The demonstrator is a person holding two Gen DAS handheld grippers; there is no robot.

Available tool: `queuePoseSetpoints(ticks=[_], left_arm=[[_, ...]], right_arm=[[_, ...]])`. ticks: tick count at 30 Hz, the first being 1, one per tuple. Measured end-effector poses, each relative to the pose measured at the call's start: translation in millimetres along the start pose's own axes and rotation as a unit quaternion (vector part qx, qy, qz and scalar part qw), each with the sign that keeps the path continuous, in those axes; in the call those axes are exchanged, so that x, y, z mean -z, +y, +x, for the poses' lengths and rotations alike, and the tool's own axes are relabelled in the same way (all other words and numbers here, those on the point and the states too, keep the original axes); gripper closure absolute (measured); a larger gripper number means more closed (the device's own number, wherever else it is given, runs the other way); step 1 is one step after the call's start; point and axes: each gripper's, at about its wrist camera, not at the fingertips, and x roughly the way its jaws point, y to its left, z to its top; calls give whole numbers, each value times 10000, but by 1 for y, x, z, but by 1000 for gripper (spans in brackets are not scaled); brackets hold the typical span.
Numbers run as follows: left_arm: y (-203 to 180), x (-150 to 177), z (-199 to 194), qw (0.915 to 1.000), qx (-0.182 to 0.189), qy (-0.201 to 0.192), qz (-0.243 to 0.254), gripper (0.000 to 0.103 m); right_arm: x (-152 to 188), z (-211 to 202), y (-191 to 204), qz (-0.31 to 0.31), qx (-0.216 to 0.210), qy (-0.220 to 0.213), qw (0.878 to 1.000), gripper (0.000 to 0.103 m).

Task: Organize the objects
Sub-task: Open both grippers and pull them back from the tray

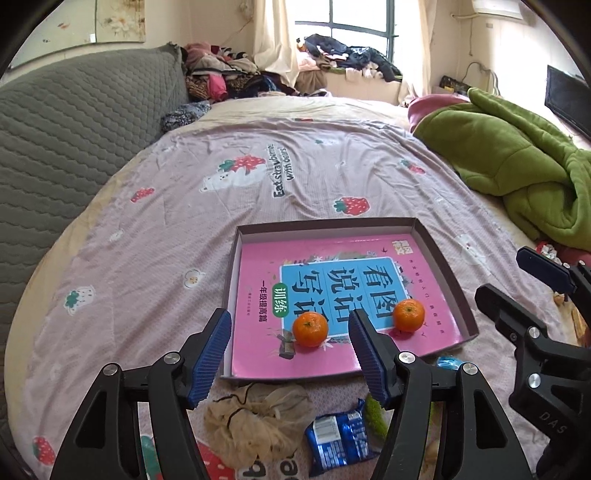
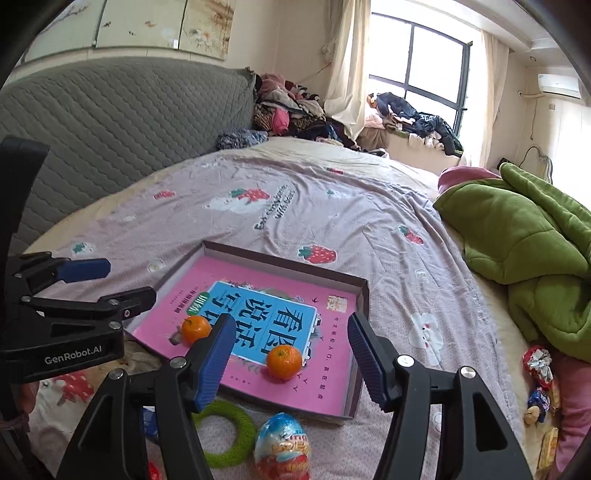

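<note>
Left wrist view: a bed is seen, covered by a lilac sheet [image 1: 295,177] printed with strawberries and bears; "Eat strawberries with bears" can be read on it. A grey quilted headboard [image 1: 74,140] stands left, a green blanket [image 1: 517,155] lies right, clothes are piled by the window [image 1: 351,22]. A shallow box tray [image 1: 439,251] lies on the sheet, with a pink workbook [image 1: 258,295] (Chinese title, upside down) inside and two tangerines on it: one [image 1: 310,328] near the front, one [image 1: 408,315] to its right, well apart. The left gripper [image 1: 290,360] is held with jaws apart, empty, above the tray's near edge. Just below the tray: a beige mesh pouch [image 1: 255,424] and a blue snack packet [image 1: 340,439].

Right wrist view: same bed and tray [image 2: 364,295]. The right gripper [image 2: 291,363] is spread open, empty, with the nearer tangerine [image 2: 284,362] seen between its fingers. The left gripper body is marked "GenRobot.AI". Seen clearly only here: a green ring [image 2: 225,435], a foil-wrapped egg [image 2: 282,446], an air conditioner [image 2: 557,85].
</note>
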Motion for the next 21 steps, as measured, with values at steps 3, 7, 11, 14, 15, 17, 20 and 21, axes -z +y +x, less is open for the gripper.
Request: queuePoseSetpoints(ticks=[3, 7, 11, 14, 15, 17, 20, 21], left_arm=[[0, 3, -11, 10000, 7, -63, 20, 35], [-2, 10, -26, 9998, 0, -169, 81, 35], [-4, 18, -39, 9996, -1, -265, 105, 35], [-3, 23, -48, 9995, 10, -313, 94, 35], [-3, 24, -50, 9994, 11, -317, 97, 35], [-3, 26, -56, 9993, 2, -369, 112, 35], [-3, 28, -62, 9991, 15, -404, 111, 34], [-3, 30, -64, 9991, 24, -420, 101, 34]], right_arm=[[-1, -14, 2, -14, -17, -151, 9999, 40], [1, -30, 4, 97, -154, -274, 9995, 40], [5, -42, 4, 198, -255, -281, 9991, 39], [5, -54, 3, 252, -407, -385, 9981, 39], [5, -58, 4, 236, -376, -454, 9980, 39], [5, -64, 4, 244, -296, -540, 9978, 38], [6, -69, 6, 235, -378, -556, 9975, 38], [7, -70, 6, 237, -392, -547, 9974, 38]])
